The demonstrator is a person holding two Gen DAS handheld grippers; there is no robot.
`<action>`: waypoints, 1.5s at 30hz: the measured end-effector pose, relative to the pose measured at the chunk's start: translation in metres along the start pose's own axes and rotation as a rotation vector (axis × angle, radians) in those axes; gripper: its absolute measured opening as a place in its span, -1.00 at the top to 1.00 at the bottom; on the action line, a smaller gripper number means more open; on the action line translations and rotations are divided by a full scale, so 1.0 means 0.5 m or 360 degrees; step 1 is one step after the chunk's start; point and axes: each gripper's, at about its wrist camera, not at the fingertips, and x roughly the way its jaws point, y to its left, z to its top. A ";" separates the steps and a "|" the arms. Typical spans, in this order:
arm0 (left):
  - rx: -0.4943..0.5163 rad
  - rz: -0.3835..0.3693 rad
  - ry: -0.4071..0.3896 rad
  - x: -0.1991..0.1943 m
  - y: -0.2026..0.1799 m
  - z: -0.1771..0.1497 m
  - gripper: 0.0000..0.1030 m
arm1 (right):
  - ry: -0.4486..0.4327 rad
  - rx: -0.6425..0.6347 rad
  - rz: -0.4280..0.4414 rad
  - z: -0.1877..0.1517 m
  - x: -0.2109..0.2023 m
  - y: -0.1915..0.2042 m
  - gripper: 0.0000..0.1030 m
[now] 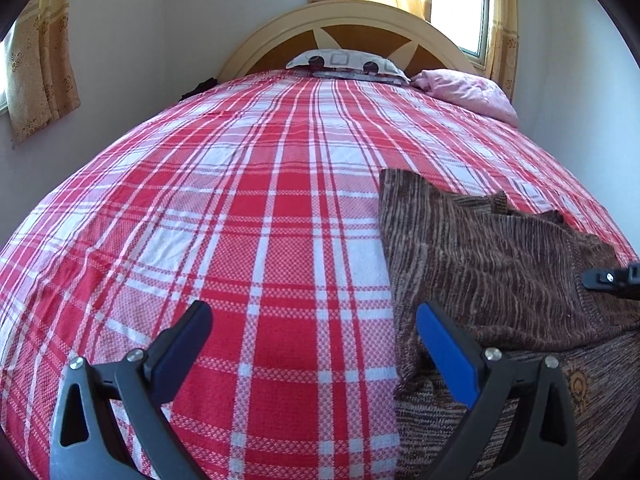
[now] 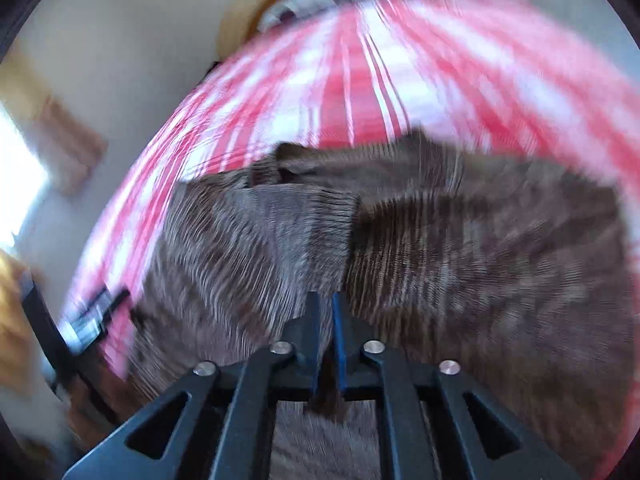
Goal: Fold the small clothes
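A brown striped knit garment [image 1: 500,260] lies crumpled on the right side of the red plaid bedsheet [image 1: 240,208]. My left gripper [image 1: 312,320] hovers open just left of the garment; its right finger [image 1: 440,340] reaches over the cloth's edge and nothing is between the pads. A black part of my right gripper [image 1: 612,278] shows at the garment's right edge. The right wrist view is blurred. There my right gripper [image 2: 326,300] is over the brown garment [image 2: 480,260], with its pads nearly together and a tuft of brown fabric pinched between them.
A patterned pillow [image 1: 348,64] and a pink pillow [image 1: 468,92] lie by the arched headboard [image 1: 340,24]. White walls flank the bed, with a curtain [image 1: 40,76] on the left and a bright window [image 1: 460,0] behind. Plaid sheet stretches left of the garment.
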 end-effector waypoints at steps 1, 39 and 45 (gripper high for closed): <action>-0.0006 -0.0004 0.0002 -0.002 0.002 -0.002 -1.00 | 0.0000 0.0043 0.0068 0.014 0.011 -0.010 0.47; 0.0082 0.0060 0.0197 0.010 -0.020 -0.026 -1.00 | -0.0212 -0.0397 -0.0412 -0.155 -0.097 0.024 0.07; 0.0123 0.0065 0.0200 0.001 -0.031 -0.023 -1.00 | -0.0217 -0.0490 -0.0403 -0.166 -0.111 0.021 0.06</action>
